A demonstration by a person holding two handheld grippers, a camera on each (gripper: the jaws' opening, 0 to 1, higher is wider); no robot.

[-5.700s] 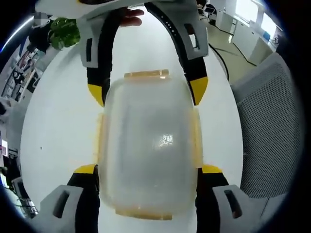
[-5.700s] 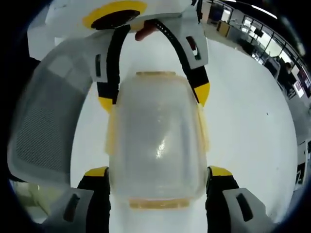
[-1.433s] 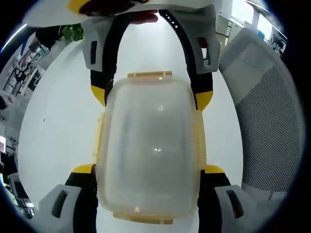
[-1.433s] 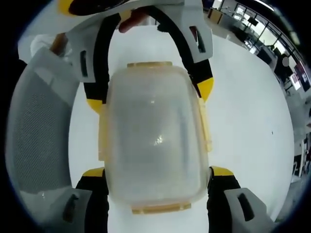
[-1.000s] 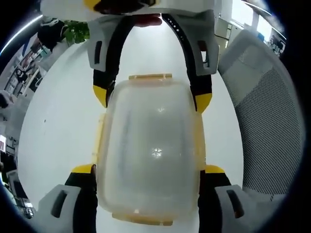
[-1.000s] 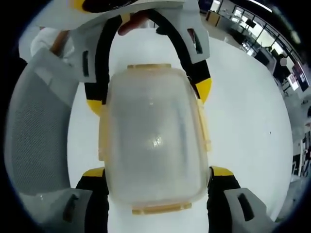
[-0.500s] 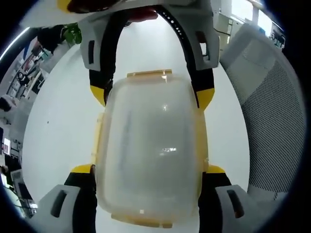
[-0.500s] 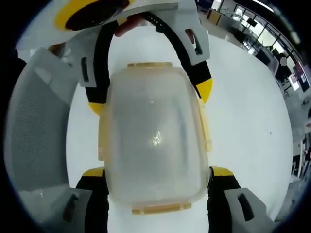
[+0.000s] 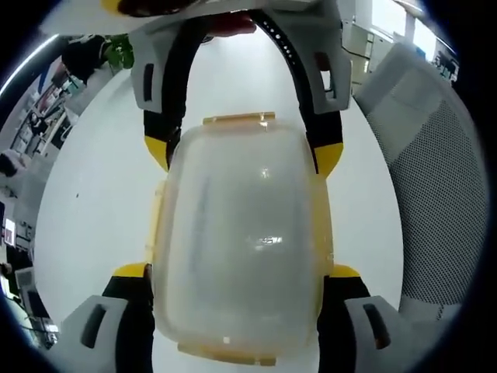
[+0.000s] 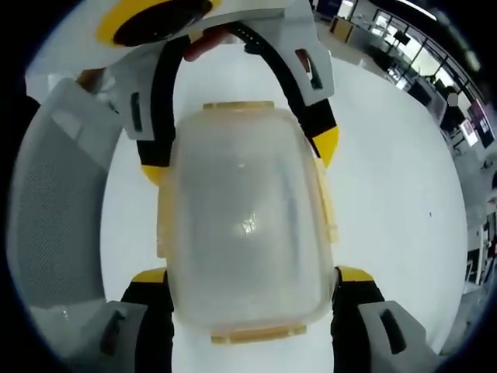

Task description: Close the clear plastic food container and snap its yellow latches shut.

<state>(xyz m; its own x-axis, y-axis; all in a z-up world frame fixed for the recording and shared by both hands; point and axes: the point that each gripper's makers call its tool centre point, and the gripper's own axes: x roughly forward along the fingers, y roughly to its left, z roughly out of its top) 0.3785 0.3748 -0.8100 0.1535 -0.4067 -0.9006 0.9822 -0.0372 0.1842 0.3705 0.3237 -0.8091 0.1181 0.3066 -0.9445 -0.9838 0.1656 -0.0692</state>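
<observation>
The clear plastic food container (image 9: 241, 233) lies lid-on on the white table (image 9: 93, 194), with yellow latches at its ends (image 9: 237, 119) and along its sides (image 9: 155, 225). My left gripper (image 9: 239, 270) clasps its near part, one yellow-tipped jaw pressed against each long side. My right gripper (image 9: 242, 153) comes from the opposite end and clasps the far part the same way. In the right gripper view the container (image 10: 245, 225) sits between the right gripper (image 10: 248, 274) below and the left gripper (image 10: 237, 155) above. The side latches (image 10: 326, 210) lie flat against the box.
A grey mesh chair (image 9: 435, 179) stands beside the table, also seen as the chair (image 10: 54, 210) in the right gripper view. A person's fingers (image 9: 229, 25) hold the far gripper. A green plant (image 9: 120, 53) and office desks (image 10: 411, 47) lie beyond the table (image 10: 396, 179).
Both views have only drifted a little with the hands. The container stays in place with both grippers still clasping its sides.
</observation>
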